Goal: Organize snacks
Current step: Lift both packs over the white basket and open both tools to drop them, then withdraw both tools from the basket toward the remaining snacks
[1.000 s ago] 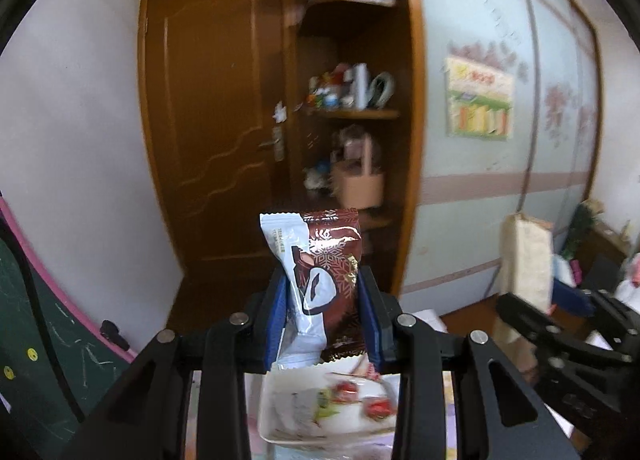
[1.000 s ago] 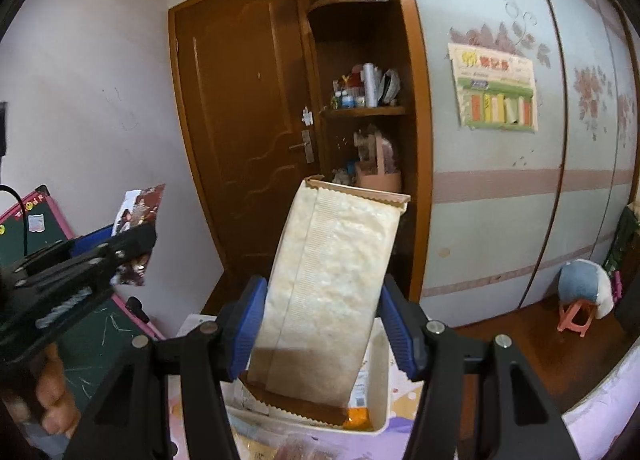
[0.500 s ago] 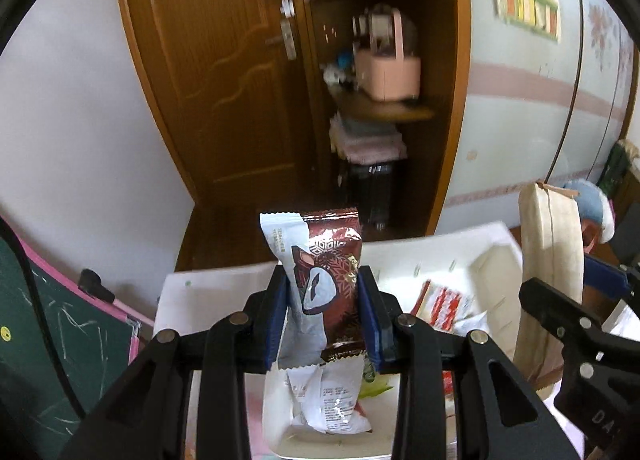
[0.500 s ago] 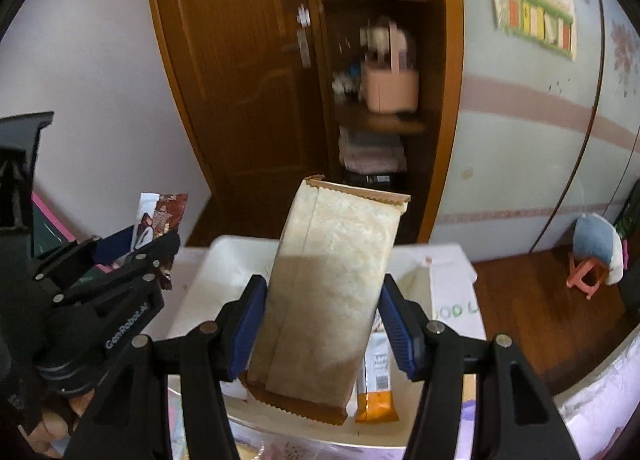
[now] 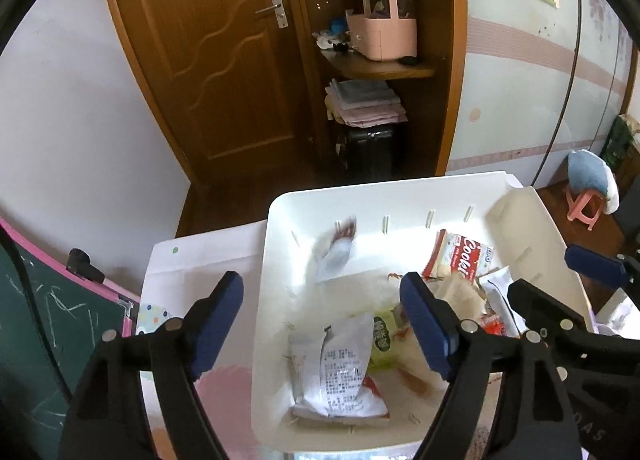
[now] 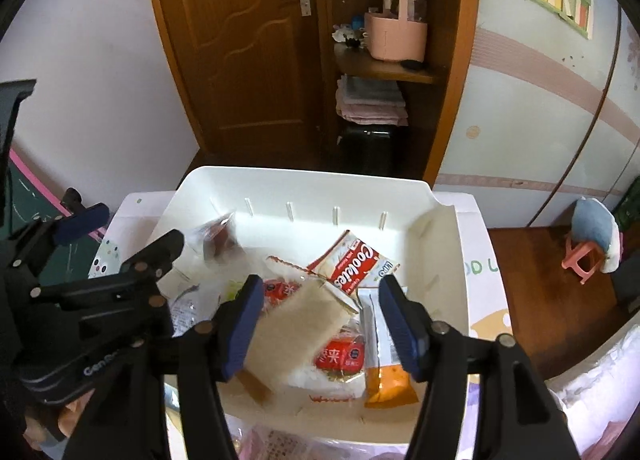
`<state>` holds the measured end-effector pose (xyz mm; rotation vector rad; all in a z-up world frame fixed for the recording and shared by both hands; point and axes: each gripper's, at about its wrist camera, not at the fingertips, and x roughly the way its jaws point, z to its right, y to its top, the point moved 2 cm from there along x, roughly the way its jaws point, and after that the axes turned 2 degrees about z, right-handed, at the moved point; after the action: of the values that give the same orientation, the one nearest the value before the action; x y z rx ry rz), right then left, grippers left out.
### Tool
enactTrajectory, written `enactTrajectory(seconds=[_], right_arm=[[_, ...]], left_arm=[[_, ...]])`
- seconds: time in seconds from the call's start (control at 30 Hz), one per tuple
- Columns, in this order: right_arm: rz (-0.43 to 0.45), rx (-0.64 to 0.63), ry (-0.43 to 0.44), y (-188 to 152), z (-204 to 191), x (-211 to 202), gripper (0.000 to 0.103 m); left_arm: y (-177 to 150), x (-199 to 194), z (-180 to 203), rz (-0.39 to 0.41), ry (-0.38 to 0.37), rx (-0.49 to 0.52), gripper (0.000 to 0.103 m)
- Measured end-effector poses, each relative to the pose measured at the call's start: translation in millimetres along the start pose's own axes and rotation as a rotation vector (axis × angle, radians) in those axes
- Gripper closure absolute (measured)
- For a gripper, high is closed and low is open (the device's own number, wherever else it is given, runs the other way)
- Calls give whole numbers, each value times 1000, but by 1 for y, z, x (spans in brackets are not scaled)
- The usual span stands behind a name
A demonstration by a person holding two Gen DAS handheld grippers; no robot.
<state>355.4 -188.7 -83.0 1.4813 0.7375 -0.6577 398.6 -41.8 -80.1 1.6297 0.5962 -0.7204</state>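
The white bin (image 6: 436, 252) is shown at the centre of both wrist views, resting on a patterned counter (image 5: 208, 256). Within it, 2 snacks are caught mid-drop and blurred: a small brown-and-white packet (image 5: 336, 248) near the far wall at 11 o'clock, and a long tan packet (image 6: 296, 332) tilted across the pile at 6 o'clock.

A second earlier, each was clamped upright in a claw held high above the bin; both claws have since been lowered and released. The left claw (image 5: 322, 320) is seen with its jaws opening and nothing between them. The right claw (image 6: 322, 324) is likewise opening; the tan packet lies below and between its blue pads (image 6: 242, 328), apparently no longer pressed.

Around the falling packets, a red-and-white cookie pack (image 6: 352, 264), red-wrapped sweets (image 6: 340, 356), an orange-ended bar (image 6: 386, 376) and a printed white wrapper (image 5: 340, 372) are already gathered.

The release suggests that 2 more items are being added to the bin. Beyond, at 12 o'clock, a wooden door (image 5: 208, 60) and a shelf with a pink basket (image 5: 380, 36) are visible.
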Motion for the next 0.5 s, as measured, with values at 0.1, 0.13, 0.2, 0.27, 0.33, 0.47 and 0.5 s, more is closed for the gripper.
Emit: enactTrajectory(seconds=[0.1,0.13,0.2,0.27,0.33,0.47,0.5], right_arm=[[6,25,9,-1,4,-10,35],[8,36,11,2,7,-12,35],[14,47,14,1,9,-20,35],[23,53,12,-1,10,-30,35],[31,52,14,-4,10,-43,35],[49,49,16,-10,8,-67,35],[52,49,16,-12,7,-73,35]], left_arm=[[0,-12,-4,6,-7,-8,23],[0,-20,-3,14,-5,-4,23],[0,-31,-3,28,-5,3,23],[-1,-46,0,45,-9,17,23],[-4,-61,2,58,-12,28,23],[-11,-98,5,96,-9,45,22],[-12,-104,5,100,-10,46,22]])
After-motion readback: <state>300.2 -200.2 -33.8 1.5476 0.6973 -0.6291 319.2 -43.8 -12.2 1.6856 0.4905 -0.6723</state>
